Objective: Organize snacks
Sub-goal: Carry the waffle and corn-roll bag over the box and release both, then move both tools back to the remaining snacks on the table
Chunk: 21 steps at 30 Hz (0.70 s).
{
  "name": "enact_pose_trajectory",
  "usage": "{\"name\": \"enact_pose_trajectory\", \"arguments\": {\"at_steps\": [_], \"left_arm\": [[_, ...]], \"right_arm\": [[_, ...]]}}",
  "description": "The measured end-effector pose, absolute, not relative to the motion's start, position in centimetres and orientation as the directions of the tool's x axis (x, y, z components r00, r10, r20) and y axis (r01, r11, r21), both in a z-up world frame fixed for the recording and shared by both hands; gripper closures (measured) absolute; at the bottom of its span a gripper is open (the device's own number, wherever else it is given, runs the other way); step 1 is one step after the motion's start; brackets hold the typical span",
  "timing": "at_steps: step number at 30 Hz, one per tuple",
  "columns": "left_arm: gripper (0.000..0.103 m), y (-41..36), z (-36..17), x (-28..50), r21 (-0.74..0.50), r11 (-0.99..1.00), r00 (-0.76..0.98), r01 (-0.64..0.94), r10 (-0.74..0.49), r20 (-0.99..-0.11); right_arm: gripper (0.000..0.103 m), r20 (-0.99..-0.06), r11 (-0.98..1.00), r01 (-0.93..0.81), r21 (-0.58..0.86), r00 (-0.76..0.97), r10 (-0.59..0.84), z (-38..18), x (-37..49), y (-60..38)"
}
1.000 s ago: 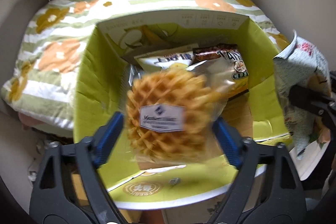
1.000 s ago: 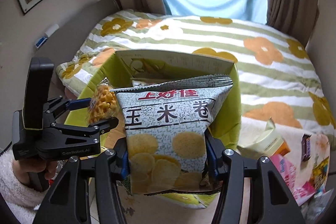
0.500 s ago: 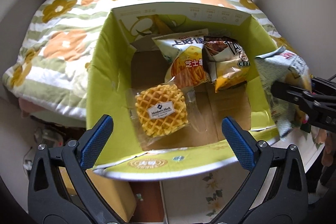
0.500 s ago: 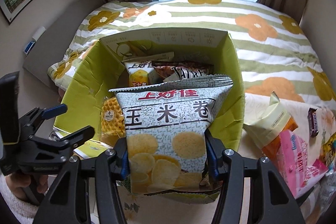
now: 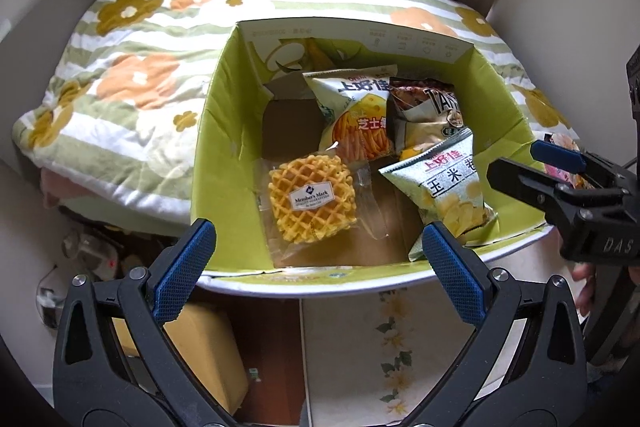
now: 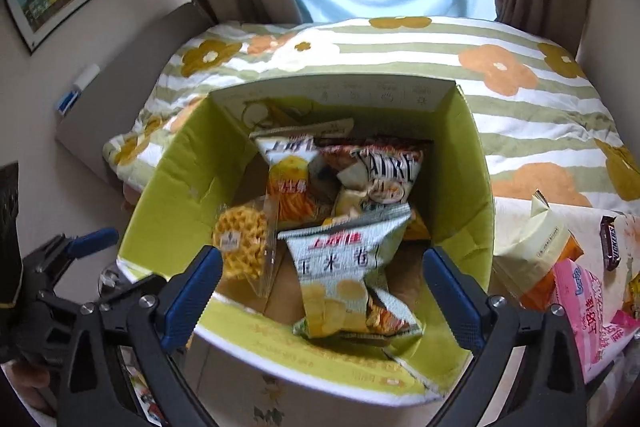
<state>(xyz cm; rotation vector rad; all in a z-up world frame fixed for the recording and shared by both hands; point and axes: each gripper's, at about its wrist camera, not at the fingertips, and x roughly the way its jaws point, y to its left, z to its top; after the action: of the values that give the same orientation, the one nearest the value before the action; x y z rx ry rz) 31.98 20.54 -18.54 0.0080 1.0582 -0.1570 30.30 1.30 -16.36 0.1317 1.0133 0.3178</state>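
A green cardboard box (image 5: 224,131) (image 6: 168,183) stands open on the bed. Inside lie a wrapped waffle (image 5: 312,203) (image 6: 240,243), a cheese-stick bag (image 5: 356,115) (image 6: 288,171), a dark chip bag (image 5: 428,111) (image 6: 380,171) and a grey-green corn-roll bag (image 5: 452,191) (image 6: 344,275). My left gripper (image 5: 316,275) is open and empty above the box's near rim. My right gripper (image 6: 320,295) is open and empty above the corn-roll bag; it also shows in the left wrist view (image 5: 552,167).
The flowered green-striped blanket (image 5: 120,75) (image 6: 520,67) covers the bed behind the box. Right of the box lie a cream-and-orange bag (image 6: 536,251), a pink bag (image 6: 588,303) and a chocolate bar (image 6: 610,243). A yellow block (image 5: 208,351) sits on the floor below.
The left gripper let the waffle drop into the box and drew back. The right gripper opened and the corn-roll bag fell into the box.
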Motion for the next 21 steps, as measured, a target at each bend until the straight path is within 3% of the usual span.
{"name": "enact_pose_trajectory", "arguments": {"at_steps": [13,21], "left_arm": [[0.001,17.4,-17.5,30.9,-0.133,0.965,0.481,0.226,-0.229,-0.846],[0.001,12.2,-16.4,29.7,-0.108,0.938,0.491,0.329,-0.268,-0.829]], "right_arm": [[0.003,-0.801,0.96,-0.155,0.231,0.53,0.278,-14.2,28.2,-0.4],[0.003,-0.788,0.976,-0.073,0.206,0.579,0.209,-12.2,25.4,-4.9]]}}
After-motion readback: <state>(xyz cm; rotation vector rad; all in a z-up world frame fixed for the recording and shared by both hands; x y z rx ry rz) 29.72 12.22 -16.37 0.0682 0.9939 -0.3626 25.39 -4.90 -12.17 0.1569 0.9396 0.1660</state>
